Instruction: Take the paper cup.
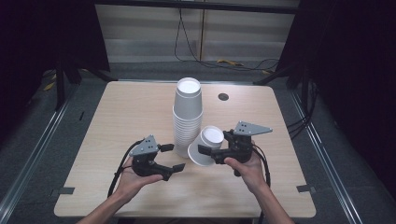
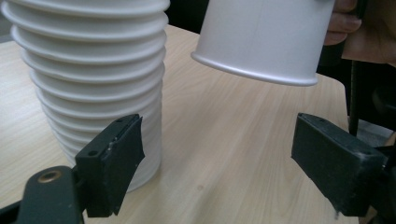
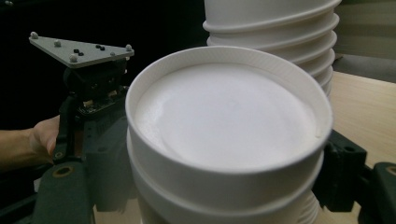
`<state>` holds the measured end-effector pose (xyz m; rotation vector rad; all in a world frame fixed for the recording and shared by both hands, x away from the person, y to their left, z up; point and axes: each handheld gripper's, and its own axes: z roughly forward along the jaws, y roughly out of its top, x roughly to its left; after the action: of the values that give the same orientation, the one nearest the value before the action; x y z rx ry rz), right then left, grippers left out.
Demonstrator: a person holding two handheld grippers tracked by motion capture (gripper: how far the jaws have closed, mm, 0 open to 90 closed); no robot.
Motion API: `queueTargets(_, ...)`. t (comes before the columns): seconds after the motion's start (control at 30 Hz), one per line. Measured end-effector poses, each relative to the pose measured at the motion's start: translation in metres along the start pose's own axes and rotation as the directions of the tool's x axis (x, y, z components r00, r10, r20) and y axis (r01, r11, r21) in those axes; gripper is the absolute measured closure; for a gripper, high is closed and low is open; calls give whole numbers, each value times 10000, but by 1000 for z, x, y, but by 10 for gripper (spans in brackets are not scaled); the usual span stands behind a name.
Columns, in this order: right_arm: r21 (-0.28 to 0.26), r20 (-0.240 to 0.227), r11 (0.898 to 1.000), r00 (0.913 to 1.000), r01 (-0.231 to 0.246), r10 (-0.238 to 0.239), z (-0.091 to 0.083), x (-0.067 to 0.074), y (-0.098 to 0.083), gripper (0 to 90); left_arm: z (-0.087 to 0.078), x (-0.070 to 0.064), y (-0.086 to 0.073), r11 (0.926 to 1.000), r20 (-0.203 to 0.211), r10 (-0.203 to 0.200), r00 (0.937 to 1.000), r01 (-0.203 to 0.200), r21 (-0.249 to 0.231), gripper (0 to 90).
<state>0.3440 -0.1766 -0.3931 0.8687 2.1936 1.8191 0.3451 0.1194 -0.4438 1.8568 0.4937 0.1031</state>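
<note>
1. Cups nested together (image 1: 206,145), apparently two or more judging by the stepped bases in the right gripper view, hang tilted in the air just at four o'clock of the tall stack, bottom end toward the camera and open rim toward the tabletop.

2. Clamped on their sides is the right gripper (image 1: 215,150), one jaw on each flank of the white wall; in its own view the cups' base (image 3: 226,119) looms between the two black jaws.

3. At ten o'clock of the held cups stands the stack of paper cups (image 1: 187,112), upturned, rims ribbed one over another, near the table's middle.

4. At eight o'clock of that stack, the left gripper (image 1: 172,157) hovers low with its jaws spread and nothing between them; its own view shows bare wood between the pads, the stack's foot (image 2: 93,84) to one side and the lifted cups' rim (image 2: 261,70) above.

5. Beyond lie the pale wooden table (image 1: 130,107) and a dark round grommet (image 1: 223,96) at one o'clock of the stack.

6. Step in hand, by the look of it: separating cups taken off the stack. The next move likely calls for the left gripper to close on the lower cup's rim while the right keeps its hold, then a straight pull apart without crushing the thin wall.
</note>
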Motion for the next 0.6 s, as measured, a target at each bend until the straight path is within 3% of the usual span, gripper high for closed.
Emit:
queueTargets(0.33,118,-278,9999,9996,-19,22,9,1,-6,218,1,-1,-1,9998,175,-168,9997,170,-137,156)
queueTargets(0.43,195,-396,9998,9992,-33,41,13,2,-8,217,0,1,-2,9985,428,-470,9980,482,-279,156)
queueTargets(0.6,364,-561,9993,9984,-24,44,19,4,-12,217,0,2,-3,9983,368,-473,9982,486,-335,156)
